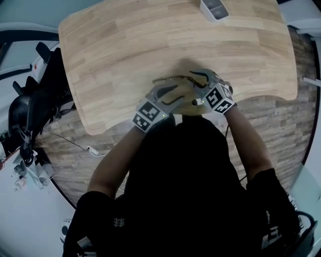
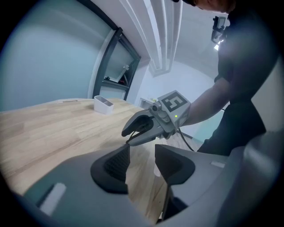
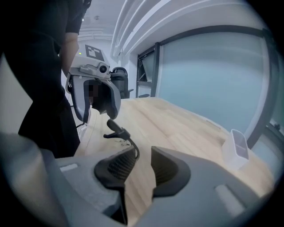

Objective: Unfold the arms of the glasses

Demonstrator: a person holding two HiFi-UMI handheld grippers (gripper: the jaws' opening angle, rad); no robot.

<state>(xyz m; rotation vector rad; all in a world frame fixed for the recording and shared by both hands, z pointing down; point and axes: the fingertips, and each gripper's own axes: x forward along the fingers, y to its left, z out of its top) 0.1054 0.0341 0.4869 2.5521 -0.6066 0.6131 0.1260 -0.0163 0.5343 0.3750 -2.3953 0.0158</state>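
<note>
Thin-rimmed glasses (image 1: 175, 83) sit between my two grippers near the front edge of the wooden table (image 1: 125, 45). My left gripper (image 1: 172, 94) comes in from the left and my right gripper (image 1: 194, 84) from the right. In the left gripper view, the left gripper (image 2: 142, 153) has wire rim running along both pads, so it looks shut on the front of the glasses. In the right gripper view, a glasses arm (image 3: 119, 131) curves up with its dark ear tip free. Its thin wire passes into the right gripper (image 3: 143, 155) against the left pad. The right gripper (image 2: 128, 135) is pinched on that wire.
A small white tray (image 1: 214, 9) stands at the table's far edge, also visible as the tray (image 2: 103, 105) and the tray (image 3: 235, 148). Black equipment (image 1: 30, 115) and a cable lie on the floor to the left. The table's near edge is right beneath both grippers.
</note>
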